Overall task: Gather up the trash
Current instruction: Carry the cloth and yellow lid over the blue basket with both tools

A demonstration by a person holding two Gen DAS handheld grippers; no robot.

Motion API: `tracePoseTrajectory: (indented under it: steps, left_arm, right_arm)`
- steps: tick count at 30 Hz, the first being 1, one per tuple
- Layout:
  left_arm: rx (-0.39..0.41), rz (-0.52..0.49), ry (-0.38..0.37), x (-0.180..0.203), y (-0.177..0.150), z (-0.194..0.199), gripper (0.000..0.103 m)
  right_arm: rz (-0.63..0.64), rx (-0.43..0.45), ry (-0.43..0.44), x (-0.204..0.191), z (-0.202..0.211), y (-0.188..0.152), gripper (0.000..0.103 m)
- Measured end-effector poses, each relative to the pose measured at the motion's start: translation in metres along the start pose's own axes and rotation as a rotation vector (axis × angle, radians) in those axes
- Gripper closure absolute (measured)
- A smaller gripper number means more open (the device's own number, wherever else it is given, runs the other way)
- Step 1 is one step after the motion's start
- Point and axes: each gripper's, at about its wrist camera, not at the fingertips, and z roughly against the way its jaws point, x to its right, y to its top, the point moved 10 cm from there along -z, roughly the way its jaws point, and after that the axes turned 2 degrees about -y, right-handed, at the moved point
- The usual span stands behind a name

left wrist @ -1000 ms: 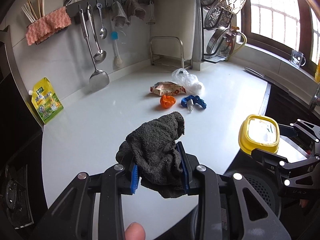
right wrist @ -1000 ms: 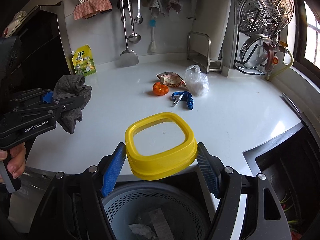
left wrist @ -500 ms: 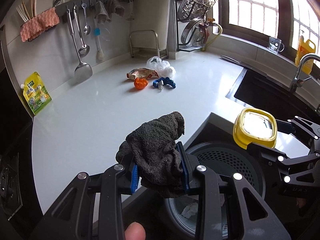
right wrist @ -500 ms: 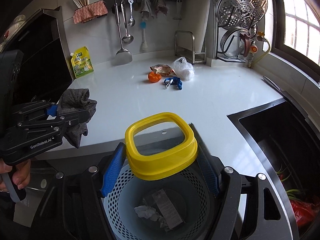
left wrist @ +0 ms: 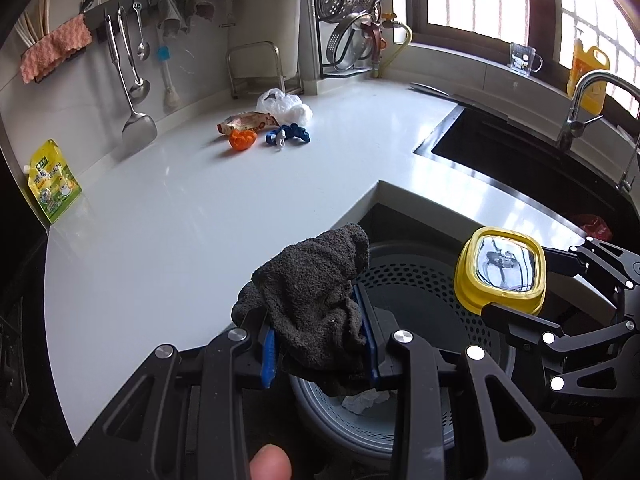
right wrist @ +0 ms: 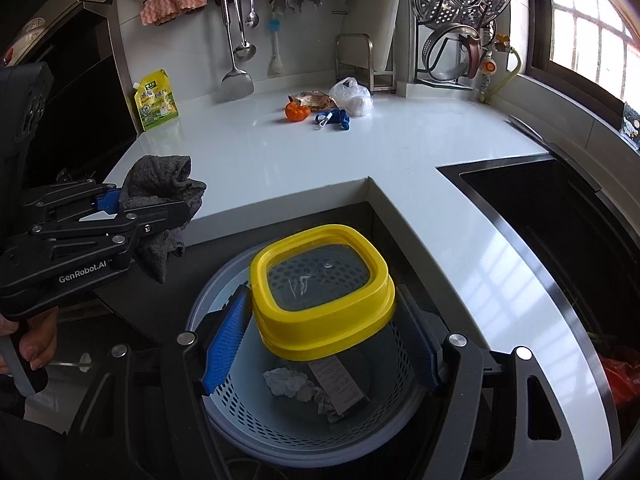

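Observation:
My left gripper [left wrist: 316, 320] is shut on a dark grey rag [left wrist: 316, 280], held just over the near rim of a grey perforated bin [left wrist: 424, 276] set below the white counter. In the right wrist view the same rag [right wrist: 160, 180] hangs at the left. My right gripper [right wrist: 322, 300] is shut on a clear tub with a yellow lid [right wrist: 320, 332], directly above the bin [right wrist: 240, 412]. Crumpled paper [right wrist: 288, 384] and a receipt lie inside. Far back on the counter sit an orange scrap [left wrist: 242, 139], a blue piece [left wrist: 288, 134], a snack wrapper [left wrist: 248, 121] and a white plastic bag [left wrist: 284, 105].
A dark sink [right wrist: 560, 208] with a tap [left wrist: 580, 100] lies to the right. A green-yellow pouch [left wrist: 52, 180] leans at the counter's left end. Ladles and a spatula [left wrist: 138, 128] hang on the wall. A red bag [right wrist: 620, 376] shows low right.
Both grippers have drawn back from over the counter and sunk a little, so the bin now lies under them. The rag and the yellow-lidded tub stay gripped as before.

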Motion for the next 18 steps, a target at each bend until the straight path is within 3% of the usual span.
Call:
tracePoseTrajectory:
  steps: [8,18]
  left_arm:
    - [-0.031,-0.011,0.0,0.01,-0.011,-0.011,0.071]
    - [-0.053,0.004,-0.003,0.01,-0.014,-0.023,0.071]
  right_arm:
    - [-0.015,-0.043,0.005,0.003,-0.013,-0.022,0.034]
    - [-0.02,-0.06,0.009,0.008,-0.025,-0.025,0.034]
